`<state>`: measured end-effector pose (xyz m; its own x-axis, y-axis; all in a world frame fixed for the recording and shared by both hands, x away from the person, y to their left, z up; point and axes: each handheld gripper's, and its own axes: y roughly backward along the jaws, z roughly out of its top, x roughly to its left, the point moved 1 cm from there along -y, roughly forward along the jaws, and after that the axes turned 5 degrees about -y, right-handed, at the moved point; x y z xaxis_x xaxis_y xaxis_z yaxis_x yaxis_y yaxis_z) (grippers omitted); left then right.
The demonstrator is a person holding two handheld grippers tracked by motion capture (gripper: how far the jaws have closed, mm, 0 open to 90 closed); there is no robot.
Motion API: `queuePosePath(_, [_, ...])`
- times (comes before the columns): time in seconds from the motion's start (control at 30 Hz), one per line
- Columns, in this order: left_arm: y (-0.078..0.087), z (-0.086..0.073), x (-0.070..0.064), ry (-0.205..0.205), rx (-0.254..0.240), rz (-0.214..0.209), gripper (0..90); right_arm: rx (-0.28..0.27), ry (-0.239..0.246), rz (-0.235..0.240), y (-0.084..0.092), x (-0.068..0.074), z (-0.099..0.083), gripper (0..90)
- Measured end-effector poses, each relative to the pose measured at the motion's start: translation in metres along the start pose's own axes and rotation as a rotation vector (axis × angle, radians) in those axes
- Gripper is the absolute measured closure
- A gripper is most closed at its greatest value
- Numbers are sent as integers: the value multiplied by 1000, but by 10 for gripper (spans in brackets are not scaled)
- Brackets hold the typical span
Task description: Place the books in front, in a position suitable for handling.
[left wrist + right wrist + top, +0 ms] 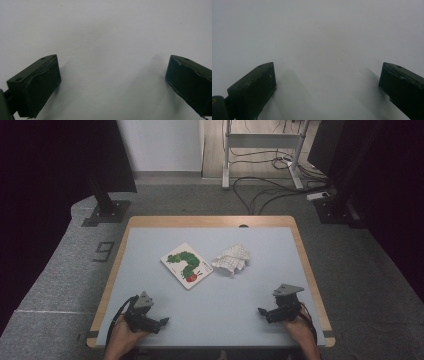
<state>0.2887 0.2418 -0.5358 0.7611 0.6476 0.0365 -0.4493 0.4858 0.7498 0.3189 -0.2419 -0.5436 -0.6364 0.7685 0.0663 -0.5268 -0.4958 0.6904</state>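
A white picture book (186, 265) with a green caterpillar on its cover lies flat near the middle of the table. Just right of it sits a crumpled white cloth (231, 259) with a dotted pattern. My left gripper (162, 322) rests near the front left of the table, open, with nothing between its jaws; in the left gripper view the left gripper (112, 82) has its jaws wide apart over bare tabletop. My right gripper (261, 311) rests at the front right, also open and empty; the right gripper (327, 87) faces plain table surface.
The table (150, 222) has a pale blue-grey top with a wooden rim. Beyond it are black stand bases (106, 212), loose cables (265, 190) on the grey floor and a metal desk frame (262, 150).
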Motion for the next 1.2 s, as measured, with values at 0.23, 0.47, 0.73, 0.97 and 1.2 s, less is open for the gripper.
queuePosePath(0.23, [0,0,-2,8,0,17,0,0,0,-1,0,0,0,6])
queuePosePath(0.47, [0,0,-3,7,0,22,0,0,1,-2,0,0,0,7])
queuePosePath(0.73, [0,0,-2,9,0,21,0,2,-1,0,0,0,0,7])
queuePosePath(0.97, [0,0,-2,10,0,20,0,0,-2,9,1,-1,1,16])
queuePosePath(1.2, [0,0,-2,9,0,20,0,-27,-15,13,6,-4,6,18])
